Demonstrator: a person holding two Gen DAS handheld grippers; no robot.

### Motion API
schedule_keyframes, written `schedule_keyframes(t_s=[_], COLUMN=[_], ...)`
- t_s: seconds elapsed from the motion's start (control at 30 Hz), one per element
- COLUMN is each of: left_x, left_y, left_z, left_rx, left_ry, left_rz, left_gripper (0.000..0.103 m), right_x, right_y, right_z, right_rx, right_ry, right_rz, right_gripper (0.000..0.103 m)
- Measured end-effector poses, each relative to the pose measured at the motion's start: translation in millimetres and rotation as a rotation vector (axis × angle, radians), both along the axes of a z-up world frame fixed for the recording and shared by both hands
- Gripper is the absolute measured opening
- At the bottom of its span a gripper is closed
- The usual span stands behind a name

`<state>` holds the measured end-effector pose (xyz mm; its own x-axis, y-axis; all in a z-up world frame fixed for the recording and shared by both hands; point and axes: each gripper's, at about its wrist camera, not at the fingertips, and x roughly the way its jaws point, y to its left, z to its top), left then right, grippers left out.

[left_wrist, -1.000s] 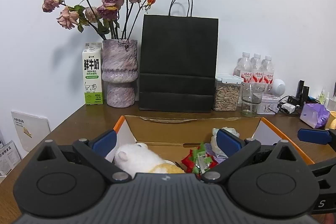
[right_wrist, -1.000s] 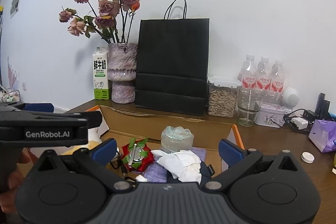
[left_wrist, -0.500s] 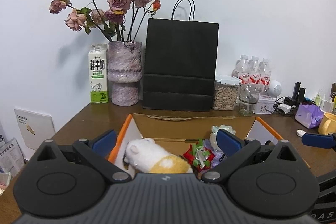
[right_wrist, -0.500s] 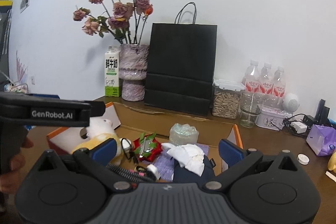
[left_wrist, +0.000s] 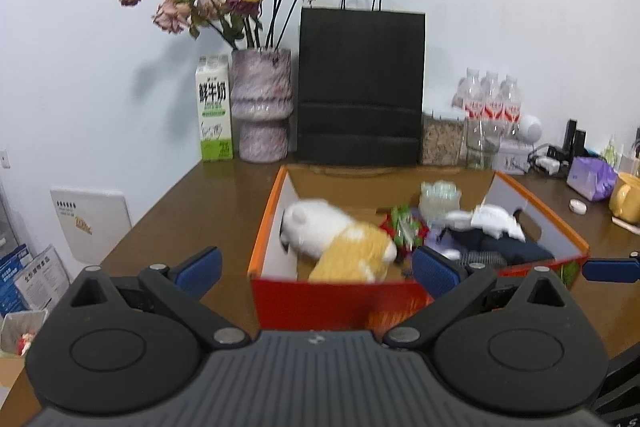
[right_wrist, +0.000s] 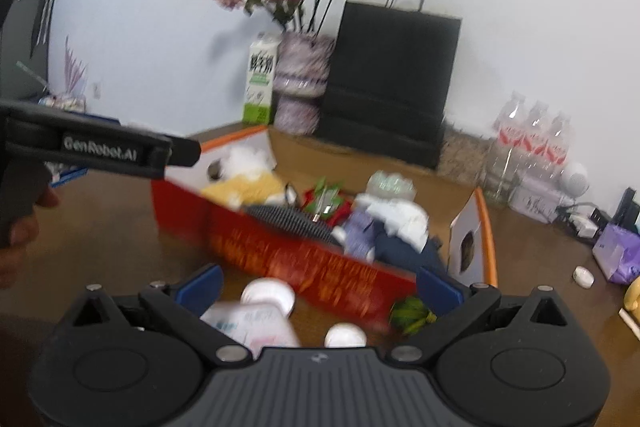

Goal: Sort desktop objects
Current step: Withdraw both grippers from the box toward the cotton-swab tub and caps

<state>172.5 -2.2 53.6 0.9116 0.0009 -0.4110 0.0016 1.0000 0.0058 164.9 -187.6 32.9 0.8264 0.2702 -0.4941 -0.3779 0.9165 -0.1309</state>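
Both tongs pulled back from the box (left_wrist: 336,301), left tongs (left_wrist: 316,269) spread wide and empty, right tongs (right_wrist: 318,287) spread wide and empty, plush toy (left_wrist: 336,235) lying in box on tabletop (left_wrist: 192,215), white bottle (right_wrist: 256,321) just before right tongs.

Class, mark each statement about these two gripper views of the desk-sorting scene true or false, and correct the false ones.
1. The plush toy lies inside the open box. True.
2. The left gripper is shut on the plush toy. False: its jaws stand open and hold nothing.
3. The milk carton stands beside the flower vase. True.
4. The black paper bag lies flat inside the box. False: it stands upright behind the box.
5. The right gripper is open. True.
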Motion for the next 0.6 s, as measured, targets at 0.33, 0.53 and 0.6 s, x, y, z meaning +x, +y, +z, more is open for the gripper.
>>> schedule_keyframes(t_s=[0.33, 0.53, 0.6], left_x=[-20, -28, -28], left_y=[10, 16, 18], left_z=[-33, -49, -53], left_rx=[-0.006, -0.019, -0.023], left_ry=[0.132, 0.187, 0.205], left_rz=[-0.028, -0.023, -0.021], left_gripper=[0.103, 0.103, 0.103], right_x=[-8, -5, -3], right_y=[4, 10, 12], right_z=[-25, -38, -41], right_rx=[-0.002, -0.003, -0.007], right_ry=[0.125, 0.167, 0.179], right_rz=[0.024, 0.011, 0.004], right_gripper=[0.103, 0.103, 0.103])
